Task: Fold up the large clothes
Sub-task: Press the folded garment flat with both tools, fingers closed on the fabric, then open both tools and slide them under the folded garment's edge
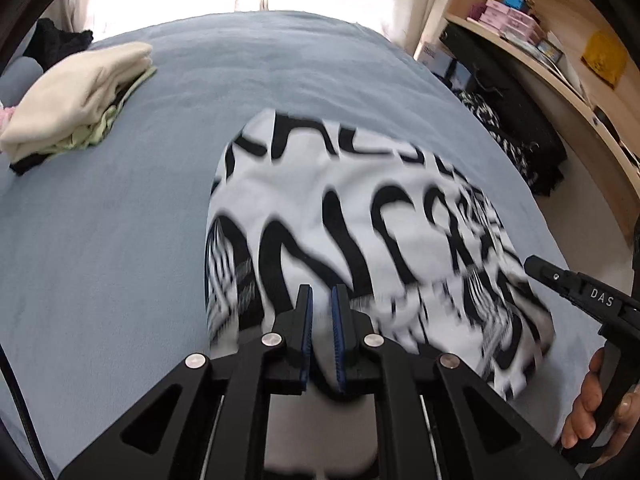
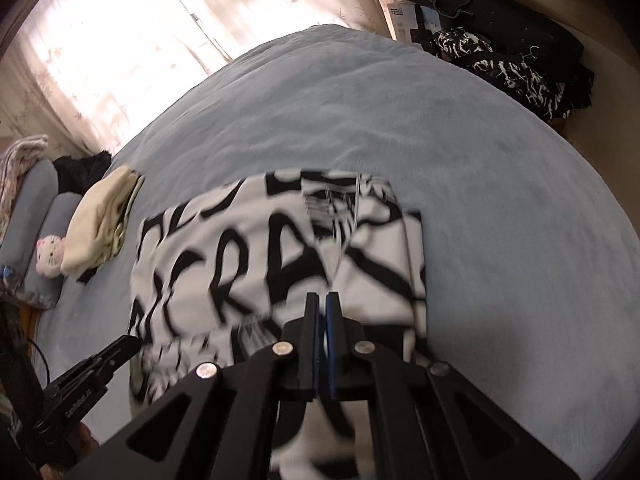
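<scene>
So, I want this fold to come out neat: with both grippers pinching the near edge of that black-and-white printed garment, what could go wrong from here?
1. The left gripper and right gripper each pinch only a small bunch of the printed garment; fabric could slip out mid-fold.
2. The garment already lies in layers on the bed; pulling unevenly may skew them.
3. Carried too far left, it could reach the folded pile.

text: "DAS" | on: right tongs [image 1: 532, 264] body | garment [image 1: 360, 216] lettering: blurred

Daylight is glowing through pale patterned curtains [image 2: 120, 40] behind a bed [image 1: 120, 240] in blue-grey cover — wooden shelving [image 1: 560, 60] is standing alongside, holding boxes — pale floor [image 1: 592, 200] below.
</scene>
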{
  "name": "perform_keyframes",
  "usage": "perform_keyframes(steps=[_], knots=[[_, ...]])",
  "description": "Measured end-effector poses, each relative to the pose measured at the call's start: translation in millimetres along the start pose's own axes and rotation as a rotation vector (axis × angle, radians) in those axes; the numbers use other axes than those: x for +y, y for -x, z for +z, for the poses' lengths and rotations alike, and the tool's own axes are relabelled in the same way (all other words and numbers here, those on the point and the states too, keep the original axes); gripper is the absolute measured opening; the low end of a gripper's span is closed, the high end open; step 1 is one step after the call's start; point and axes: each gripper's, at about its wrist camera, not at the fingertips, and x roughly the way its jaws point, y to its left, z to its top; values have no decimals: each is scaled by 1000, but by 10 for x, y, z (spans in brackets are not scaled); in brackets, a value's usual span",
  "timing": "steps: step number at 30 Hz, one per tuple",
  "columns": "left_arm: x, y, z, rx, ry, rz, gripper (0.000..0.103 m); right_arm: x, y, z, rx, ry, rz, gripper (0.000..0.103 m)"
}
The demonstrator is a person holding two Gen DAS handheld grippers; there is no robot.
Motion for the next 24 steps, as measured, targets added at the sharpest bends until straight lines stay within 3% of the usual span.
perform_keyframes(steps=[5, 10, 17, 24], knots=[[61, 163, -269, 41, 14, -29, 8, -11, 186, -336, 29, -7, 31, 3], [35, 224, -426, 30, -7, -27, 9, 30, 136, -548, 71, 19, 31, 3], [5, 150, -531, -1, -75, 33, 12, -80, 220, -647, 31, 17, -31, 2], [1, 163, -508, 12, -49, 46, 12, -207, 244, -729, 45, -45, -24, 3]])
